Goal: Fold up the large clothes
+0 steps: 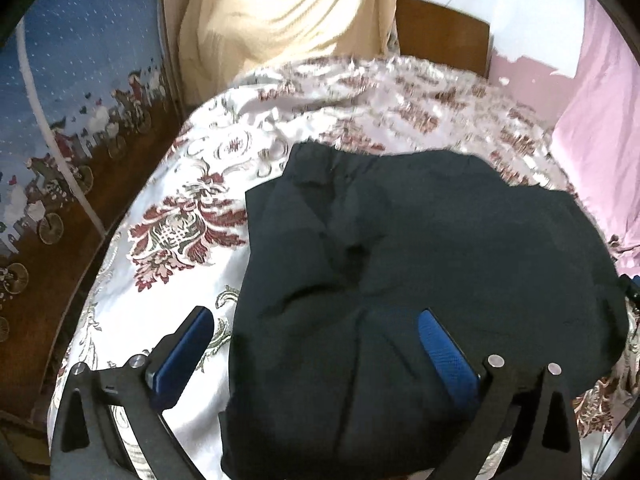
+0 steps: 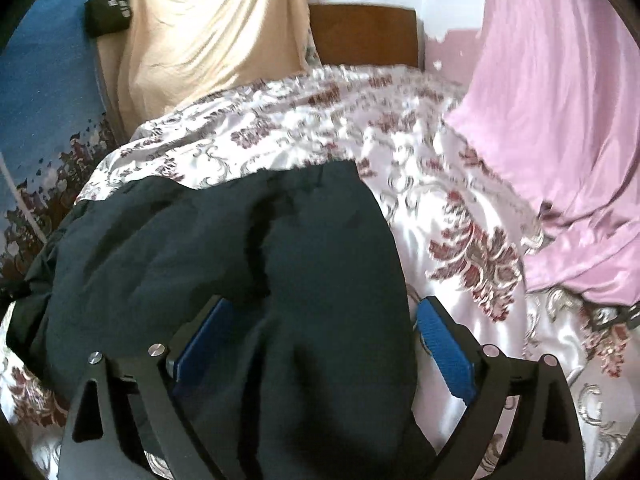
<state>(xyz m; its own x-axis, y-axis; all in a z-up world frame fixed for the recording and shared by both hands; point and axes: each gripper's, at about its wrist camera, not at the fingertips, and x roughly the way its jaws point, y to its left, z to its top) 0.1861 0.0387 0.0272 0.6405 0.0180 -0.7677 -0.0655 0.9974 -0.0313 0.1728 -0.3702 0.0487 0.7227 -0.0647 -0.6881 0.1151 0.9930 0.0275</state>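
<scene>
The dark garment [image 1: 420, 272] sits in a folded, puffy bundle on the floral bedspread [image 1: 192, 216], a glossy white cover with maroon and grey scrollwork that fills the bed from edge to edge; behind it a brown wooden headboard [image 1: 440, 36] stands against a patchy pink-and-white wall, a cream cloth [image 1: 280, 12] hangs to the left of that, and a pink sheet [image 1: 600, 128] drapes down on the right; along the left runs a blue panel [image 1: 80, 60] printed with little figures on bicycles; now the bundle itself, and its long axis looks to run across the bed, side to side, with a collar-like flap near its far left corner in the left wrist view, though which end is the hem I cannot tell; left gripper [image 1: 316, 344] is spread wide with nothing pinched, one blue pad over bare bedspread and the other over the cloth, straddling the garment's left edge; right gripper [image 2: 324, 340] is equally wide and grips nothing, straddling the bundle's right end [image 2: 240, 280]; the right wrist view alone shows a small black bag [image 2: 108, 12] hanging by the cream cloth, and more of the pink sheet; the left wrist view alone shows the bicycle print clearly.
</scene>
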